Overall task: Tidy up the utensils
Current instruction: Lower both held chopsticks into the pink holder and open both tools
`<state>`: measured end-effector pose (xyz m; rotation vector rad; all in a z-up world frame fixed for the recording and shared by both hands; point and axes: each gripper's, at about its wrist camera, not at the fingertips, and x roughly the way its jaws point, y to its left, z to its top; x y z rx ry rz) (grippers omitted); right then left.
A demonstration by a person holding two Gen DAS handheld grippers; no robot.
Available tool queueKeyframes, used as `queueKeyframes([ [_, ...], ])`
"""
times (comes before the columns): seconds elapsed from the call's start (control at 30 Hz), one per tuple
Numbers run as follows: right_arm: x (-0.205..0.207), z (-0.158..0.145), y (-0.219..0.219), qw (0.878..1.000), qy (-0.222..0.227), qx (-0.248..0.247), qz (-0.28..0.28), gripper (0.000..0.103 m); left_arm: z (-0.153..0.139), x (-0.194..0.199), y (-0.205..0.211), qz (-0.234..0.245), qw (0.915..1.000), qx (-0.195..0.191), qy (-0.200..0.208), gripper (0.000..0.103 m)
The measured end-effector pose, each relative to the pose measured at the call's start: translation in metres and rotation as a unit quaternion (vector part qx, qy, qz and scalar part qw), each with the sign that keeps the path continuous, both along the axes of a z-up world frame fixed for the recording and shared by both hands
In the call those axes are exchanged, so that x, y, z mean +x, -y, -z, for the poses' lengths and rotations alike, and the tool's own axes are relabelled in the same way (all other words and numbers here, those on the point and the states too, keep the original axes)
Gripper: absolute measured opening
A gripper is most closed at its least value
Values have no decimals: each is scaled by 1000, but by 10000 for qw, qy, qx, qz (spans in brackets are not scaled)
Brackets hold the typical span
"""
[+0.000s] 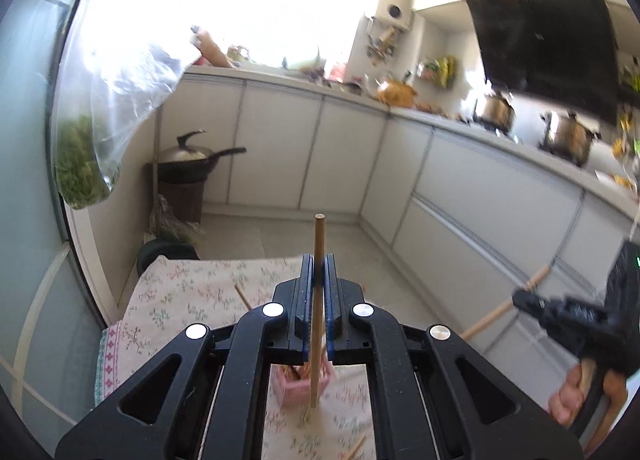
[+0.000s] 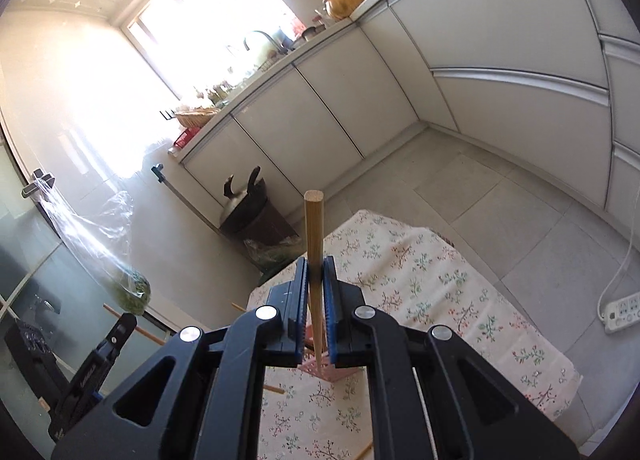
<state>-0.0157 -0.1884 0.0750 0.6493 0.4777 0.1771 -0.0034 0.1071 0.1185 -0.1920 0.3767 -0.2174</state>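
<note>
Left wrist, chopstick (image 1: 319,260) upright between jaws

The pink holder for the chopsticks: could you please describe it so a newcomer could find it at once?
Start at the low table under the floral cloth. The pink holder stands on it, below the left gripper. It is the only upright container there, with sticks in it; loose chopsticks lie flat around it.

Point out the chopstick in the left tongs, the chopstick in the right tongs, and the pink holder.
left chopstick (image 1: 319,244), left wrist view, upper shaft.
right chopstick (image 2: 314,228), right wrist view, upper shaft.
pink holder (image 1: 289,392), left wrist view, front wall.
</note>
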Motion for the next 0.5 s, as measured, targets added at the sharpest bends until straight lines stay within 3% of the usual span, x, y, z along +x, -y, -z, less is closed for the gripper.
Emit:
queueKeyframes([
  [0.17,9,6,1,10000,-88,2,-28,8,-1,21,-6,-232,9993,-278,23,4],
  [0.33,14,9,-2,9999,-113,-77,-32,8,17,44,-5,-351,9986,-379,-121,5],
  [0.37,15,8,-4,9999,-117,-95,-30,8,24,47,-5,-508,9981,-299,-178,7],
  [0.4,16,8,-5,9999,-124,-98,-32,8,33,49,-8,-720,9969,-263,-189,16],
  [0.47,16,8,-6,9999,-119,-90,-23,8,47,51,-21,-795,9945,-561,-399,31],
  [0.5,16,7,-6,9999,-107,-93,-9,8,50,50,-31,-838,9919,-827,-481,31],
])
